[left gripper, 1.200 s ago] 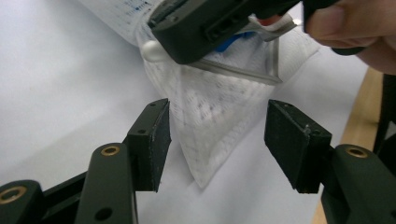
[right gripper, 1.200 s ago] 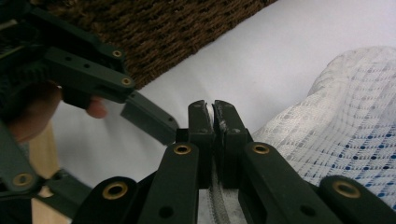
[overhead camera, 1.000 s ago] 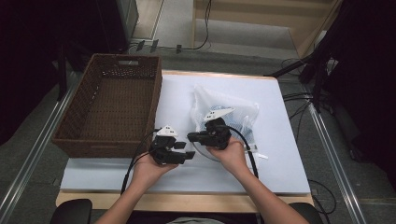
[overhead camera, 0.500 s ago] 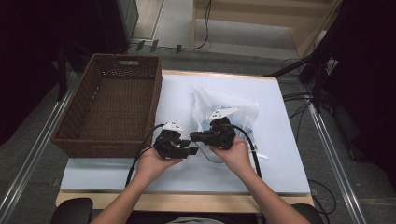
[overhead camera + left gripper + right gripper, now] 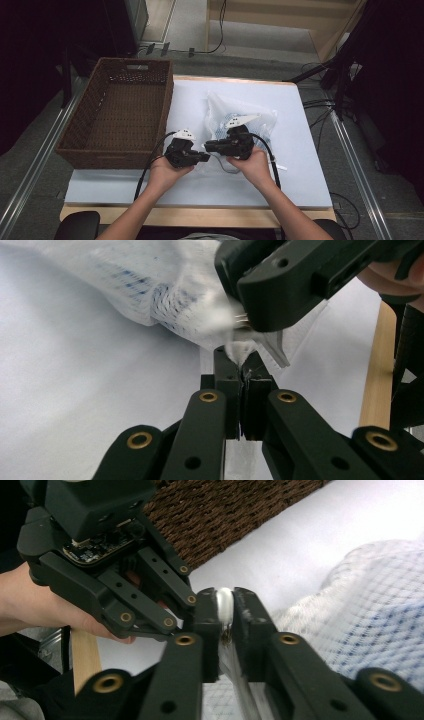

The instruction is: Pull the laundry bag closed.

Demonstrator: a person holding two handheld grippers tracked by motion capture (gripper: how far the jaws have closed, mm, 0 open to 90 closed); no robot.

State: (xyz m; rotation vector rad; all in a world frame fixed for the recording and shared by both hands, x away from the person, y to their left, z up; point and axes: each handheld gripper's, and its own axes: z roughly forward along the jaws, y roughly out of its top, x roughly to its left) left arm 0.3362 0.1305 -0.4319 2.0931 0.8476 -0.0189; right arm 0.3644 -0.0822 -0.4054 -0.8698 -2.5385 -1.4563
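Observation:
A clear plastic bag (image 5: 245, 117) holding white cloth with blue checks (image 5: 150, 295) lies on the white table (image 5: 300, 170). Both grippers meet at the bag's near left edge. My left gripper (image 5: 204, 158) (image 5: 241, 362) has just been closing, and its jaws now pinch a bit of the bag's plastic edge. My right gripper (image 5: 209, 146) (image 5: 226, 600) points toward the left one. Its jaws have just been opening a little, but a fold of plastic is still pressed between its pads. The cloth (image 5: 360, 610) bulges to the right of those jaws.
A brown wicker basket (image 5: 167, 100) stands at the table's left, close behind the left hand; its wall (image 5: 225, 505) is just beyond both grippers. The wooden table edge (image 5: 200, 215) runs along the near side. Cables lie on the floor at the right.
The left gripper's jaws have closed onto the bag's edge beside the right gripper. Both hands have stayed almost in place.

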